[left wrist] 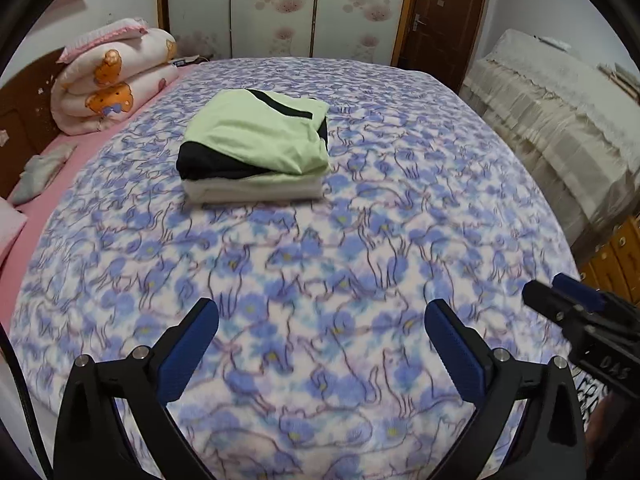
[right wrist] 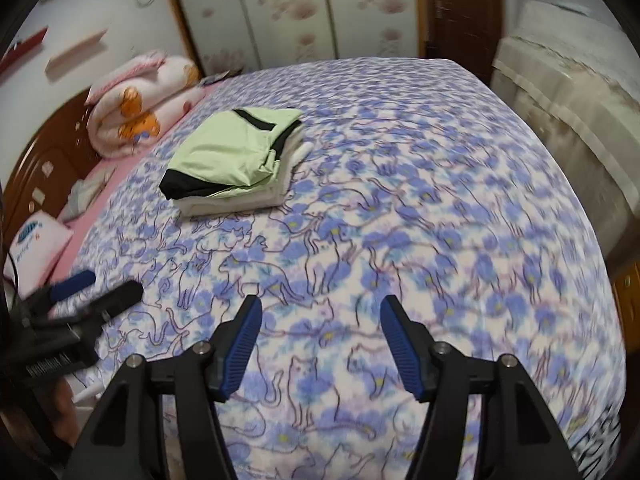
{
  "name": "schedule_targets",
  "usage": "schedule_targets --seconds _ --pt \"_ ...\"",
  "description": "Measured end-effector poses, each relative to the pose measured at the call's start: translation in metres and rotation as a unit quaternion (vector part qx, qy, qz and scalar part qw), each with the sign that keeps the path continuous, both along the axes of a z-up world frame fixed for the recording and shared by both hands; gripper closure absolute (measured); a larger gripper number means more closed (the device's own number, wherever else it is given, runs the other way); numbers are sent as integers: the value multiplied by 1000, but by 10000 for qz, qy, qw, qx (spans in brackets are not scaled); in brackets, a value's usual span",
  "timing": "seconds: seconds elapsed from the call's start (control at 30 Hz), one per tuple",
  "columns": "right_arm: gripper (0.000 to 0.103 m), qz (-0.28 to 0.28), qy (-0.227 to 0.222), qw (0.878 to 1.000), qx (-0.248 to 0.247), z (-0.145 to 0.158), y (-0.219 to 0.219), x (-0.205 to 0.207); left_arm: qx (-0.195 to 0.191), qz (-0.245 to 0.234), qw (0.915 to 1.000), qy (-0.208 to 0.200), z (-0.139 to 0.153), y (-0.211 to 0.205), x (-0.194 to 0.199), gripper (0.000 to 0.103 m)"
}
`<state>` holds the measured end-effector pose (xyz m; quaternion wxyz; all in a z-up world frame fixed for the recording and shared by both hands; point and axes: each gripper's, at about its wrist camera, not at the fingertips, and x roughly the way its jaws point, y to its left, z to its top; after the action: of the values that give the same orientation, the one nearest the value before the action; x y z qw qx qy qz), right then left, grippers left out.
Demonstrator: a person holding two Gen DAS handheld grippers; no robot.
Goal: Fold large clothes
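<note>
Both claws, left claw [left wrist: 320, 316] and right claw [right wrist: 320, 312], gape, seemingly above blanket [left wrist: 320, 248].

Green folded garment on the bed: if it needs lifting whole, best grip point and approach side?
Take the folded green garment by its near edge, where the stacked layers show as a thick lip on the blue floral blanket. Come in low from the near side, one finger under the stack. The left gripper and right gripper are both open, so a two-corner pinch would probably keep the folds together.
</note>
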<state>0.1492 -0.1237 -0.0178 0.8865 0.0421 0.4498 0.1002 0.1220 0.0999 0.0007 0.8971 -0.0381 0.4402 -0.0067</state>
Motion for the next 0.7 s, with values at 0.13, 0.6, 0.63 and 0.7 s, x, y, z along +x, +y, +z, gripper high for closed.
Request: schedule_targets --seconds 0.13,0.6,0.63,0.7 --pt "37 -181 -154 9997 -15 -2 -11 -30 -45 20 10000 -7 -7 -16 -23 1" --pt "37 -279 -448 9985 -143 2 -18 -77 41 85 9998 -167 -6 -40 -55 1" --pt "37 -282 -452 9985 -119 1 -19 -79 17 82 9998 -153 -7 -40 -56 1" --pt "37 -306 -435 9986 -68 1 -20 -81 -50 78 9999 -114 -8 -40 -58 1"
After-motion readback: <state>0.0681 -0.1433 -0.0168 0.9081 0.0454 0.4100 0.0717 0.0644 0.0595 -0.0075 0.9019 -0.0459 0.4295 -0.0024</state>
